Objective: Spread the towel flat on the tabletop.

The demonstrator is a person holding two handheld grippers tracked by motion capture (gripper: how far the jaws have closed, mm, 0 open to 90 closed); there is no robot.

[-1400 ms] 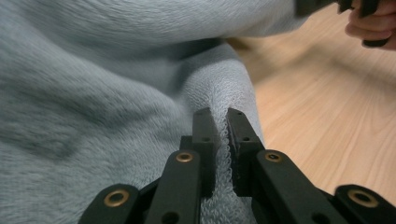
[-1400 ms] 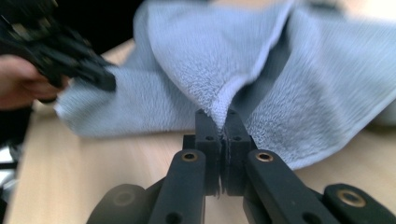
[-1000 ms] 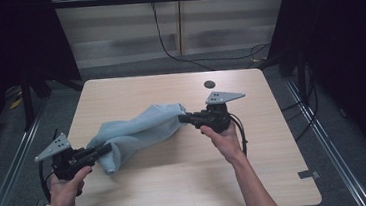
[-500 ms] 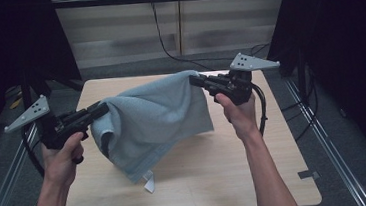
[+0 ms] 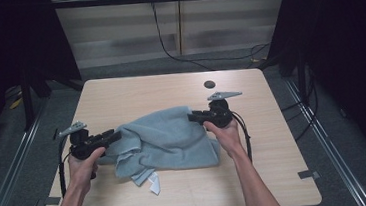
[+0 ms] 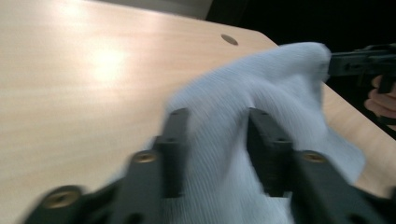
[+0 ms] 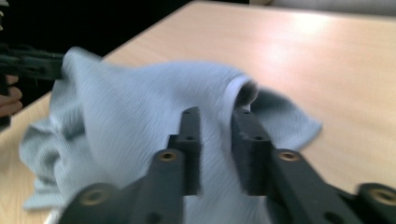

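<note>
Both grippers' jaws just opened; left gripper (image 5: 107, 136) and right gripper (image 5: 193, 116) spread around grey towel (image 5: 169, 137), released; regrip corners squarely, pull flat on tabletop (image 5: 120, 93).

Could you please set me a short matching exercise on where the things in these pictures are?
Things:
1. towel
2. left gripper
3. right gripper
4. round hole

Places:
A. at the towel's far right corner
B. in the table top near its far edge
C. crumpled on the table's middle
D. at the towel's left end

Pairs: 1-C, 2-D, 3-A, 4-B
</note>
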